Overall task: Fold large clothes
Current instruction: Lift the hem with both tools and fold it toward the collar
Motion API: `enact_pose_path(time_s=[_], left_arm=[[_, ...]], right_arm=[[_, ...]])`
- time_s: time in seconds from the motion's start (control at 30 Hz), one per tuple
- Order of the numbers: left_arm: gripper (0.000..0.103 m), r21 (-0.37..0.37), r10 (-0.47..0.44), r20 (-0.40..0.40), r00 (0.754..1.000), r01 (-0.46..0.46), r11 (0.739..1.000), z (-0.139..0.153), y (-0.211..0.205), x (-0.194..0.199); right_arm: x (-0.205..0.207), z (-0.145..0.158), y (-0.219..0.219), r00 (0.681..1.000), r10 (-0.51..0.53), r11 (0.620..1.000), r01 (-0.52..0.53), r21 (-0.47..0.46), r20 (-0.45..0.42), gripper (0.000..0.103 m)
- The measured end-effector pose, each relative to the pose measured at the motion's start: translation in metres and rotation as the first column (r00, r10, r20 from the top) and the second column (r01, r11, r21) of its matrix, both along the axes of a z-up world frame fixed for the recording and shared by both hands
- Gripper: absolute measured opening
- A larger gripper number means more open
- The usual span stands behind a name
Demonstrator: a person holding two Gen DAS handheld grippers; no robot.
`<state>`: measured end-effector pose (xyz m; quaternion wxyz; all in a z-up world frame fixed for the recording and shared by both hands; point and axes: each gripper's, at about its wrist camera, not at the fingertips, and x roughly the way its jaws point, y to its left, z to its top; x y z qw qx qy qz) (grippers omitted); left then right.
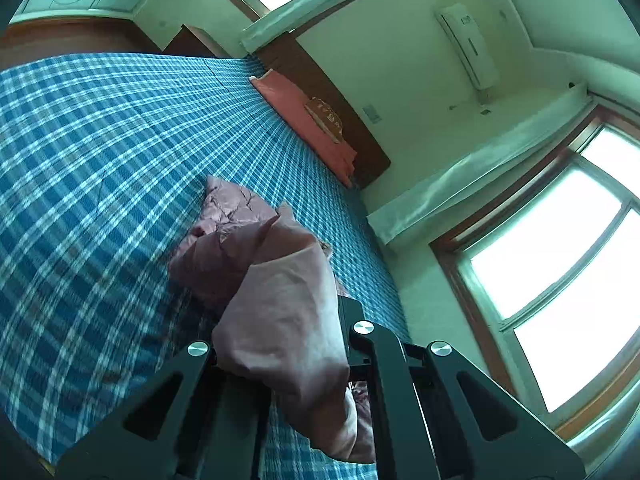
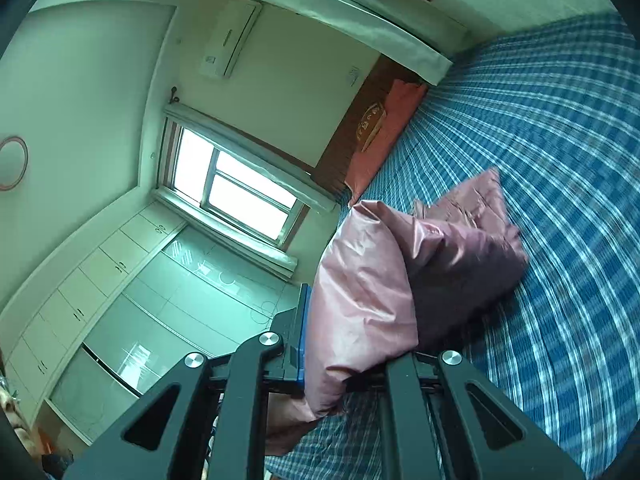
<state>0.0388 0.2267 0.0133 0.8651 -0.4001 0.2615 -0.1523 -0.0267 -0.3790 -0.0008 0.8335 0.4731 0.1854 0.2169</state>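
a home bedroom is shown: a wide bed covered in a blue-and-white plaid sheet [image 1: 120, 140], a salmon-pink pillow [image 1: 304, 120] set against a dark wooden headboard [image 1: 344, 120], a white wall-mounted air conditioner [image 1: 468, 48], and pale built-in wardrobe doors [image 2: 132, 300].

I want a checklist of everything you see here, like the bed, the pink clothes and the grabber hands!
Surface: bed with a blue plaid sheet, mostly flat.
Job's things: pink garment, shiny and bunched, lifted at both ends, its far part resting on the sheet.
Clutter: orange pillow at the wooden headboard, with a small patterned cushion on it.
Grippers: left gripper shut on the garment; right gripper shut on it too.
Cables: nothing seen.
Surroundings: air conditioner on the wall, bright windows, white wardrobe.
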Motion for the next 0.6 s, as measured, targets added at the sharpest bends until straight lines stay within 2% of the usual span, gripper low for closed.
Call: enact_pose_path(time_s=[0.17, 0.23, 0.37, 0.6], left_arm=[[0.004, 0.061, -0.003, -0.047, 0.999, 0.006, 0.998, -0.002, -0.007, 0.079], [0.004, 0.106, 0.017, -0.07, 0.997, -0.01, 0.994, -0.004, -0.012, 0.121], [0.004, 0.146, 0.039, -0.123, 0.992, -0.021, 0.989, -0.015, -0.02, 0.189], [0.004, 0.291, 0.076, -0.229, 0.97, -0.006, 0.957, -0.065, -0.044, 0.296]], right_arm=[[0.097, -0.01, -0.004, 0.999, 0.002, 1.0, -0.002, -0.008, -0.034, 0.011], [0.133, -0.015, -0.005, 0.998, -0.012, 1.0, 0.01, -0.023, -0.058, 0.011], [0.215, -0.031, -0.009, 0.988, -0.043, 0.998, 0.036, -0.053, -0.147, 0.011], [0.314, -0.079, -0.009, 0.955, -0.077, 0.992, 0.046, -0.114, -0.286, 0.011]])
